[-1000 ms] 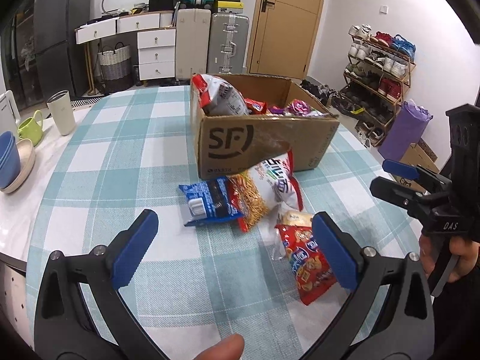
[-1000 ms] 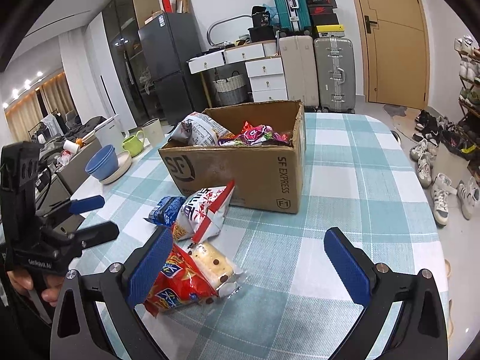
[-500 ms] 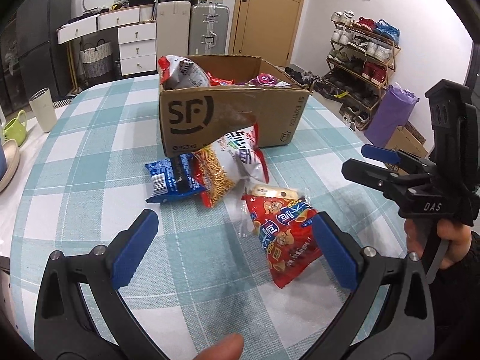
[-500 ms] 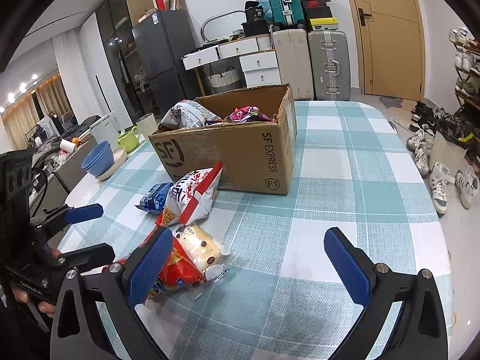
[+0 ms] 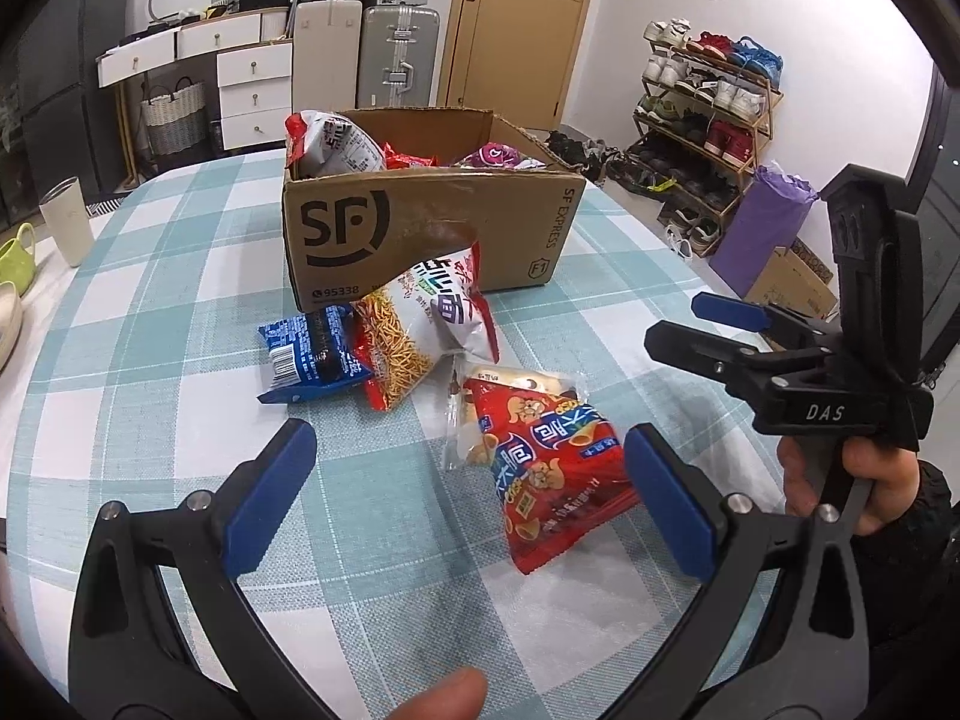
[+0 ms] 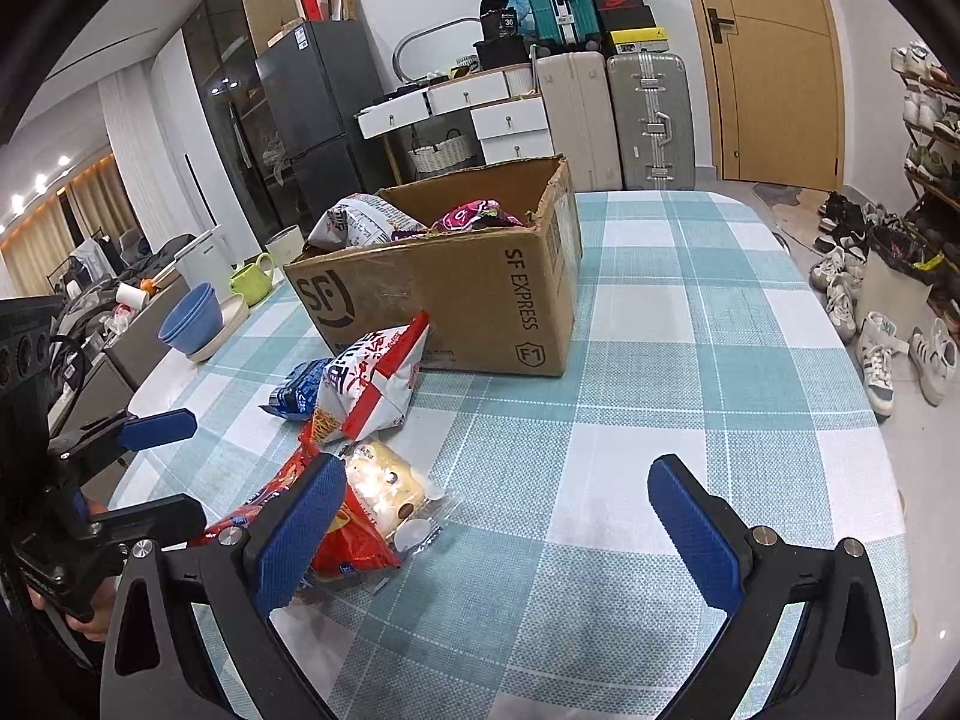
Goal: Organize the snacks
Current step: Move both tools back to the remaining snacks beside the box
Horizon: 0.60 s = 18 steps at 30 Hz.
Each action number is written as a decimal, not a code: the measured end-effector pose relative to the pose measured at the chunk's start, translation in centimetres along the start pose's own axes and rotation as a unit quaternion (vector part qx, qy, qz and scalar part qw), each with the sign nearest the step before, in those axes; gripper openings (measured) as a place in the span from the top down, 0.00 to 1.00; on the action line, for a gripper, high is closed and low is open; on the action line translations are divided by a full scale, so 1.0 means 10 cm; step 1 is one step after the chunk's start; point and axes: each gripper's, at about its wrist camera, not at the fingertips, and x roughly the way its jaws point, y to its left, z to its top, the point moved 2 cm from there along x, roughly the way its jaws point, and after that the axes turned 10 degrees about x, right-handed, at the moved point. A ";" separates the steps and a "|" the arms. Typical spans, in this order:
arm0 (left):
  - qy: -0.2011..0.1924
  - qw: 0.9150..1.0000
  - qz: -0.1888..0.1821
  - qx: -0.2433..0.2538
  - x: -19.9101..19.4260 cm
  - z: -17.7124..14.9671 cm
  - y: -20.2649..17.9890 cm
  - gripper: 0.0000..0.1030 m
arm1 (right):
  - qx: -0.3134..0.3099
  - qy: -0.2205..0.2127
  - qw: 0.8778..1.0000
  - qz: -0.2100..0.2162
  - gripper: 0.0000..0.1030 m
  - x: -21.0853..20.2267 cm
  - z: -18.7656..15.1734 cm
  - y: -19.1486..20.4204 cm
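Note:
An open cardboard box (image 5: 420,228) (image 6: 480,294) on the checked table holds several snack bags. In front of it lie a blue packet (image 5: 312,354) (image 6: 294,390), a white-and-red noodle bag (image 5: 426,324) (image 6: 372,384) leaning on the box, a clear-wrapped cake (image 5: 516,381) (image 6: 384,489) and a red chip bag (image 5: 552,474) (image 6: 342,546). My left gripper (image 5: 468,501) is open, low over the table just short of the red bag. My right gripper (image 6: 498,531) is open, hovering to the right of the cake and red bag, holding nothing.
A beige tumbler (image 5: 66,219), a green mug (image 6: 252,282) and blue bowls (image 6: 192,321) stand at the table's left side. Beyond the table are suitcases (image 6: 648,120), drawers and a door. A shoe rack (image 5: 702,114) and loose shoes are on the right.
Both grippers have moved forward toward the loose snacks, which now look larger and nearer. The snacks and the box have not moved. Both grippers stay open.

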 end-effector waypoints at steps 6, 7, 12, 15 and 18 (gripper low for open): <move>-0.003 1.000 -0.003 0.000 -0.06 0.00 -0.01 0.01 | 0.002 0.000 1.000 0.000 0.01 0.00 -0.01 -0.01; -0.008 1.000 -0.007 0.003 -0.07 0.01 -0.03 0.01 | 0.002 0.000 1.000 0.000 0.01 0.00 -0.01 -0.01; 0.006 1.000 -0.012 0.019 0.02 -0.03 -0.11 0.01 | 0.002 0.001 1.000 0.001 0.01 0.01 -0.03 -0.02; 0.019 1.000 -0.017 0.018 0.14 -0.07 -0.15 0.01 | 0.004 0.002 1.000 0.000 0.01 0.02 -0.04 -0.04; 0.029 0.999 -0.020 0.015 0.25 -0.10 -0.17 0.01 | 0.005 0.005 1.000 -0.003 0.01 0.03 -0.05 -0.06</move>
